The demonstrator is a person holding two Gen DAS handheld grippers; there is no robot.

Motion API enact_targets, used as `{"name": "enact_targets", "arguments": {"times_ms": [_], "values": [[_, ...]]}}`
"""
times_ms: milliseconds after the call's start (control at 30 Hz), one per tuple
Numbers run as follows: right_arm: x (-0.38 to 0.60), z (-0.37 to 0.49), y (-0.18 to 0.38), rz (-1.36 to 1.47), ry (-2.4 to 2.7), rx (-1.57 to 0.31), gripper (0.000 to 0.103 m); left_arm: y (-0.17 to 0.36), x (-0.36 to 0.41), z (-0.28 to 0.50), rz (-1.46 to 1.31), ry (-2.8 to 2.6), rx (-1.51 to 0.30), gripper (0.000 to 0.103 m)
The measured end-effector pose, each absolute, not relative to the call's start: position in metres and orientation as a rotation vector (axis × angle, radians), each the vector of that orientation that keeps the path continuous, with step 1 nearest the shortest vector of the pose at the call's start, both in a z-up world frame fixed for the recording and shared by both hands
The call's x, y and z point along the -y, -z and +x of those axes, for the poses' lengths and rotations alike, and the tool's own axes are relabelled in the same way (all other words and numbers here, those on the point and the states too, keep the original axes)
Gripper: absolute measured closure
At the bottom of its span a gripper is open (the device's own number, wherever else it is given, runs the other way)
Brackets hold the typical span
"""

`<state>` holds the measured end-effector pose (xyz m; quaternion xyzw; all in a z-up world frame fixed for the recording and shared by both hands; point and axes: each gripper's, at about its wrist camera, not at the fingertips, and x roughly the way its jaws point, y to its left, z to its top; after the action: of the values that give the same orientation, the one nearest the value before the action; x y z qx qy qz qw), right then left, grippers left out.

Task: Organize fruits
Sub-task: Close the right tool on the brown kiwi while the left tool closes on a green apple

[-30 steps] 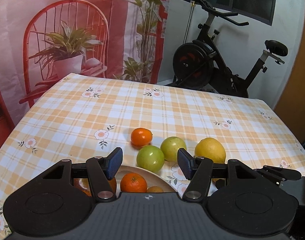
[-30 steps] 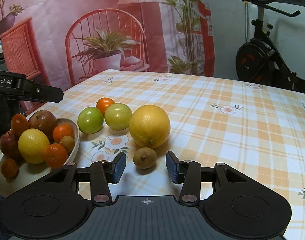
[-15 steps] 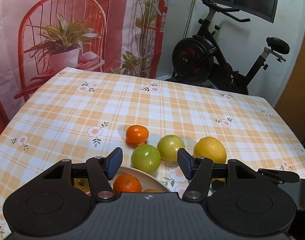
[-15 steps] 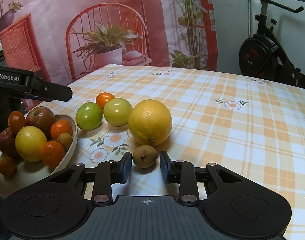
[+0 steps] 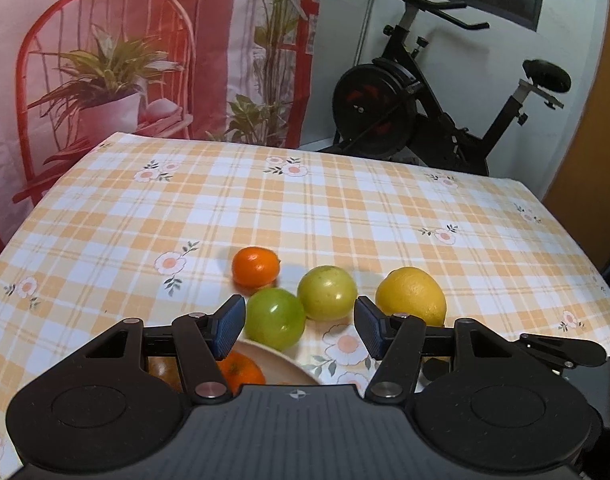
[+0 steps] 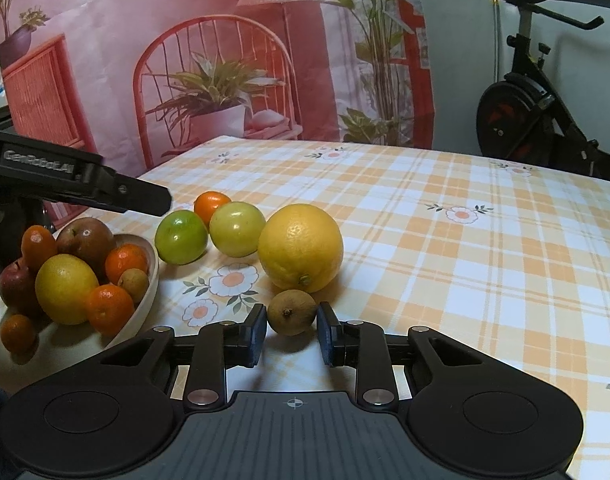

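My right gripper (image 6: 291,322) is shut on a small brown round fruit (image 6: 292,317) that rests on the checked tablecloth; both pads touch its sides. Just behind it lies a large yellow citrus (image 6: 301,248). Left of that lie two green fruits (image 6: 181,237) (image 6: 237,229) and a small orange mandarin (image 6: 212,204). A pale bowl (image 6: 153,280) at the left holds several fruits. My left gripper (image 5: 299,326) hangs open above the bowl's rim (image 5: 281,360) with nothing gripped. Beyond its fingers lie a green fruit (image 5: 275,318) and the mandarin (image 5: 256,268).
The table (image 5: 345,208) reaches back to a printed pink backdrop (image 6: 185,60). An exercise bike (image 5: 425,120) stands behind the far right edge. In the right wrist view the left gripper's black body (image 6: 77,178) juts over the bowl.
The right gripper's jaws have closed from either side onto the small brown fruit. The left gripper has hardly moved and stays open.
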<state>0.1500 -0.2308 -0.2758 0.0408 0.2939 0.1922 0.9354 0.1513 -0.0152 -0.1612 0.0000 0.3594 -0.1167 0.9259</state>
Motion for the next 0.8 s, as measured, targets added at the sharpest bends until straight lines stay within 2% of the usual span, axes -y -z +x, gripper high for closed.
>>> {"name": "enact_targets", "arguments": {"times_ms": [200, 300, 800], "values": [[0.236, 0.147, 0.274, 0.101, -0.377, -0.583, 0.078, 0.167, 0.028, 0.170, 0.034, 0.252, -0.734, 0.041], [0.236, 0.146, 0.275, 0.102, -0.383, -0.579, 0.078, 0.171, 0.033, 0.179, 0.043, 0.264, -0.728, 0.047], [0.238, 0.146, 0.275, 0.121, -0.396, -0.583, 0.078, 0.188, 0.040, 0.210, 0.019, 0.283, -0.785, 0.047]]}}
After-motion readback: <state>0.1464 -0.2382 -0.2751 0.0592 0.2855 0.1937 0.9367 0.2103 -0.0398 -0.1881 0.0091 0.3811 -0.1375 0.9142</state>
